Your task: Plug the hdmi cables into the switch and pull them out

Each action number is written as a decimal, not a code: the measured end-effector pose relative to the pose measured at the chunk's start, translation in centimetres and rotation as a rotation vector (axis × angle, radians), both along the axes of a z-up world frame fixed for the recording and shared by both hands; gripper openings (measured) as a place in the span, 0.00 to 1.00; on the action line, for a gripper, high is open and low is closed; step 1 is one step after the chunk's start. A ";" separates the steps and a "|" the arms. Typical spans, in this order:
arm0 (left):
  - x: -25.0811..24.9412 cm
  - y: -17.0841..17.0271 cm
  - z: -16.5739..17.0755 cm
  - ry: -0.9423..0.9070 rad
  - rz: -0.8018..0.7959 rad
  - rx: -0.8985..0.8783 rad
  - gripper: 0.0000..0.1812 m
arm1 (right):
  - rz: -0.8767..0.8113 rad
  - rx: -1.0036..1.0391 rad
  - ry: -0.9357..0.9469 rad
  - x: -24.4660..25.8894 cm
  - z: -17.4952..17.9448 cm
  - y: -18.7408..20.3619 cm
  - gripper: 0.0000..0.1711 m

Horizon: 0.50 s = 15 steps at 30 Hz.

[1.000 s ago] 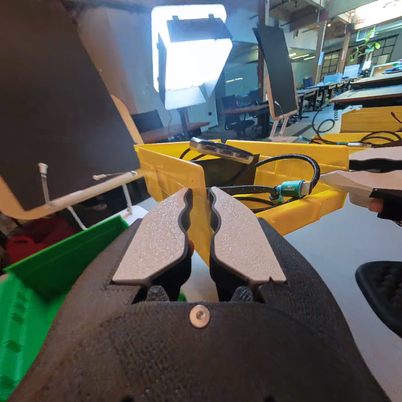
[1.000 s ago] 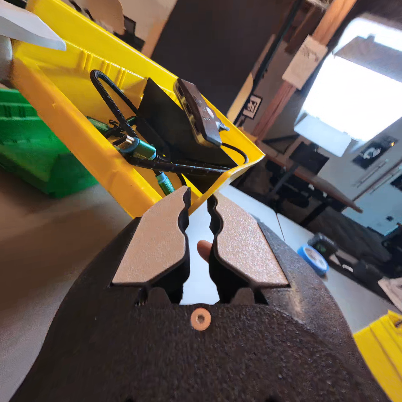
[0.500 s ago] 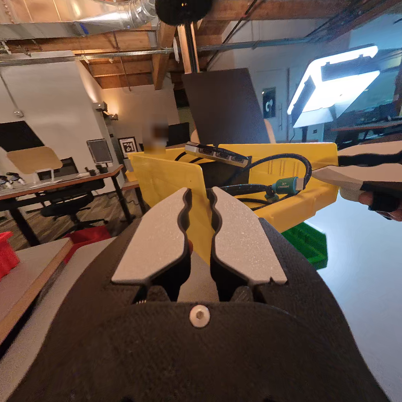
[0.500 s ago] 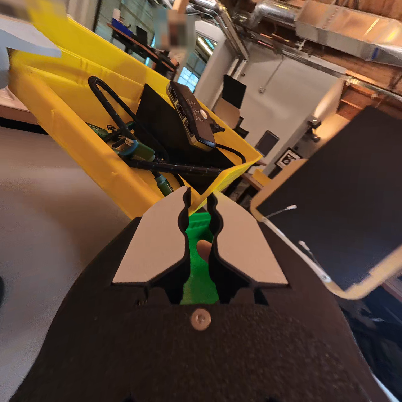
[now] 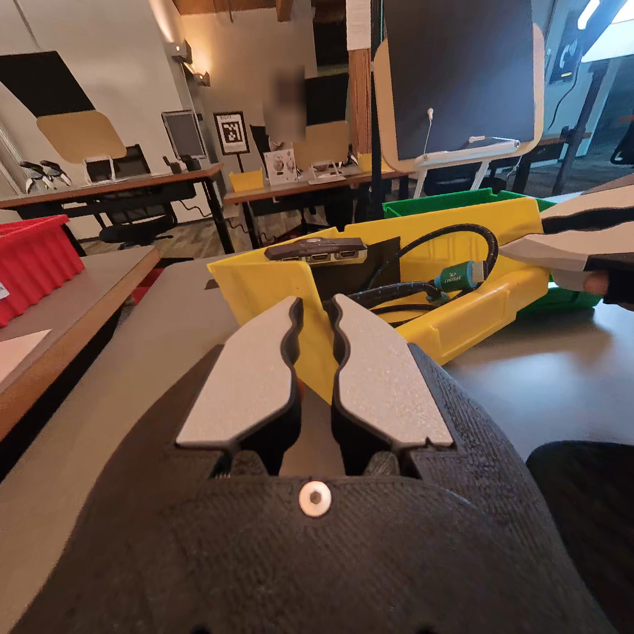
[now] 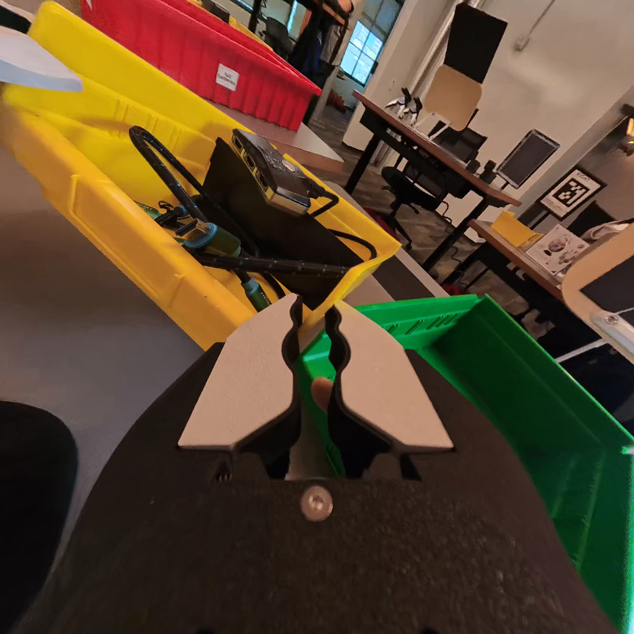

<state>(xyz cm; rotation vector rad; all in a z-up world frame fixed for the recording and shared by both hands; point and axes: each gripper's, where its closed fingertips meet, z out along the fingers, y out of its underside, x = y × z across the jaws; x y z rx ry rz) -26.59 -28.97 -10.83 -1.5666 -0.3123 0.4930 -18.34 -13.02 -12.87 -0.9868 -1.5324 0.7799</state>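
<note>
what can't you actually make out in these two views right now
- Bin floor: hidden in both views by its walls, the cables and a black sheet.
- Cable ends: one plug shows; the others lie buried in the coil.
- Switch rear: left view shows only the front ports.
- Right gripper: cut off by the left view's right edge.
- Whether either gripper actually pinches the bin's wall: their own fingers cover the contact.

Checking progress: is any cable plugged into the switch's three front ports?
No. All three ports on the switch show empty, and the teal plug lies loose in the yellow bin.
</note>
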 end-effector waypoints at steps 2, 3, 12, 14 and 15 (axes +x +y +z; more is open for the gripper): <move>-0.1 0.9 -0.3 -0.012 0.004 0.014 0.08 | -0.017 0.000 -0.007 0.3 -0.2 0.7 0.08; -0.1 1.4 -0.5 -0.020 0.004 0.022 0.08 | -0.033 0.000 -0.019 0.4 -0.4 1.3 0.08; -0.5 6.5 -4.9 -0.143 0.023 -0.094 0.14 | 0.024 0.018 -0.246 3.9 -3.3 4.2 0.21; -0.2 6.5 -4.3 -0.095 0.001 -0.100 0.16 | 0.042 0.021 -0.258 5.7 -2.4 5.3 0.22; -0.4 6.1 -3.2 -0.064 0.011 -0.072 0.17 | 0.040 0.028 -0.281 6.6 -2.3 6.3 0.23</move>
